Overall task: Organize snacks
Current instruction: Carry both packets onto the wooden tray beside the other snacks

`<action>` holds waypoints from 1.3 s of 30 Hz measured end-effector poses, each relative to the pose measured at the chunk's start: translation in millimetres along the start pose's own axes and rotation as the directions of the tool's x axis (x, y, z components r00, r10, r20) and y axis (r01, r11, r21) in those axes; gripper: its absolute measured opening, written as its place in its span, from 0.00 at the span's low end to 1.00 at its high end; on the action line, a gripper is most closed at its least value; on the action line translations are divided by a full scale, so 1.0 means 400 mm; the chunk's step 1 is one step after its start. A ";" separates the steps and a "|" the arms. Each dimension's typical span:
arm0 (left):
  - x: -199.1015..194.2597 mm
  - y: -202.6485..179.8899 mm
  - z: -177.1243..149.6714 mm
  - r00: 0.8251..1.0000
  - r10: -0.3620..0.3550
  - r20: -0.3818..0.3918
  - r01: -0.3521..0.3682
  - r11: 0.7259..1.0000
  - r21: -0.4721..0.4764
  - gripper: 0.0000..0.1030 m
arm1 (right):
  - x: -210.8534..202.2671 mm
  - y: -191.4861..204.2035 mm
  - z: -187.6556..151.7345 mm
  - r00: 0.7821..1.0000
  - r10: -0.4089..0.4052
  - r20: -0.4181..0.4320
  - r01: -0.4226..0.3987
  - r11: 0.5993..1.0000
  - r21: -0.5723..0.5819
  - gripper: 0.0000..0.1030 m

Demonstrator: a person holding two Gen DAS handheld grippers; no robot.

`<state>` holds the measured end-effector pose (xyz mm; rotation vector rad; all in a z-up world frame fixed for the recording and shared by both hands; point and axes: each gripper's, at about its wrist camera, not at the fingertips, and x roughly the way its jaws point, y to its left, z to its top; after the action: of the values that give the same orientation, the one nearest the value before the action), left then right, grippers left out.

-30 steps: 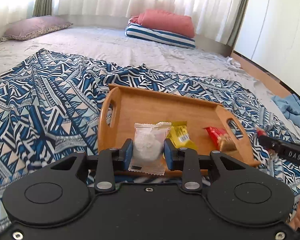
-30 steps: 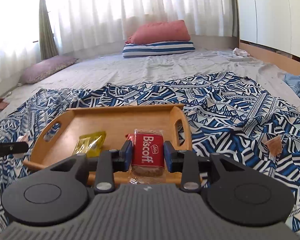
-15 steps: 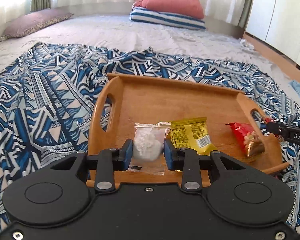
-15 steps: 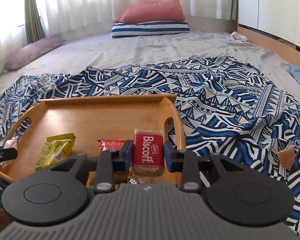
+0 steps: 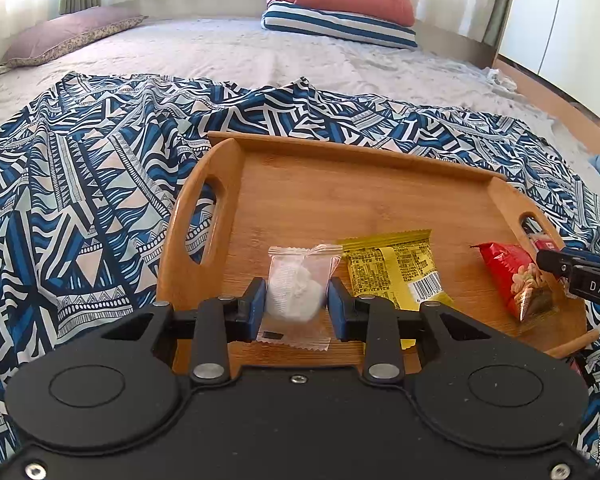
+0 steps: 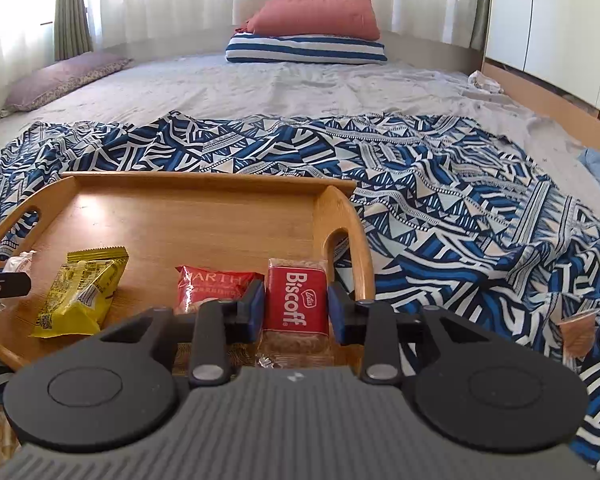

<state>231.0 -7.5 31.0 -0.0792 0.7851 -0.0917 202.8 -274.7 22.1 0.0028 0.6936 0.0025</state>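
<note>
The left gripper (image 5: 296, 304) pinches a light, crinkly clear-wrapped sweet (image 5: 296, 292), probably soft, while the right gripper (image 6: 296, 308) clamps a brittle Biscoff packet (image 6: 296, 300) mid-body.

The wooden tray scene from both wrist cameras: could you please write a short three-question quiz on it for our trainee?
1. True or false: the left gripper is shut on a clear packet holding something white.
2. Multiple choice: the right gripper grips which item? A) a yellow packet B) a red Biscoff packet C) nothing
3. Fill in: the yellow packet and the red nut packet lie on the wooden ____.

Key: 1 true; 2 B; 3 tray.
</note>
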 end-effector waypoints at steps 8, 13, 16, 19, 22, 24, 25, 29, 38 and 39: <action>0.016 -0.006 -0.002 1.000 -0.008 -0.002 0.008 1.000 -0.001 0.30 | 0.010 0.018 -0.019 0.999 0.036 -0.020 -0.036 0.999 -0.003 0.40; 0.021 -0.007 -0.005 1.000 -0.012 -0.001 0.012 1.000 -0.007 0.31 | 0.013 0.038 -0.030 0.998 0.055 -0.027 -0.055 0.998 -0.012 0.40; 0.024 -0.010 -0.006 1.000 -0.013 0.004 0.013 1.000 -0.007 0.31 | 0.013 0.047 -0.033 0.998 0.058 -0.026 -0.059 0.998 -0.014 0.42; 0.025 -0.011 -0.007 1.000 -0.014 0.007 0.014 1.000 -0.010 0.31 | 0.013 0.048 -0.034 0.998 0.060 -0.025 -0.060 0.998 -0.007 0.43; 0.025 -0.014 -0.009 1.000 -0.018 0.005 0.018 1.000 -0.006 0.31 | 0.017 0.044 -0.035 0.998 0.063 -0.028 -0.063 0.998 0.005 0.43; 0.025 -0.018 -0.012 1.000 -0.016 0.007 0.016 1.000 0.000 0.31 | 0.019 0.041 -0.036 0.997 0.066 -0.031 -0.066 0.998 0.014 0.43; 0.025 -0.021 -0.013 1.000 -0.013 0.009 0.012 1.000 0.005 0.31 | 0.020 0.039 -0.036 0.997 0.067 -0.033 -0.066 0.998 0.018 0.43; 0.029 -0.026 -0.014 1.000 -0.009 0.004 0.009 1.000 0.007 0.31 | 0.025 0.036 -0.038 0.997 0.068 -0.038 -0.067 0.997 0.024 0.43; 0.027 -0.031 -0.018 1.000 -0.006 0.001 0.006 1.000 0.016 0.31 | 0.024 0.041 -0.042 0.997 0.065 -0.037 -0.064 0.998 0.017 0.50; 0.025 -0.031 -0.018 1.000 -0.004 0.001 0.004 1.000 0.015 0.32 | 0.022 0.041 -0.042 0.997 0.065 -0.036 -0.064 0.998 0.018 0.51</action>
<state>232.3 -21.3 20.2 -0.0665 0.7833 -0.1019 198.8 -258.3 3.6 0.0409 0.7294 0.0587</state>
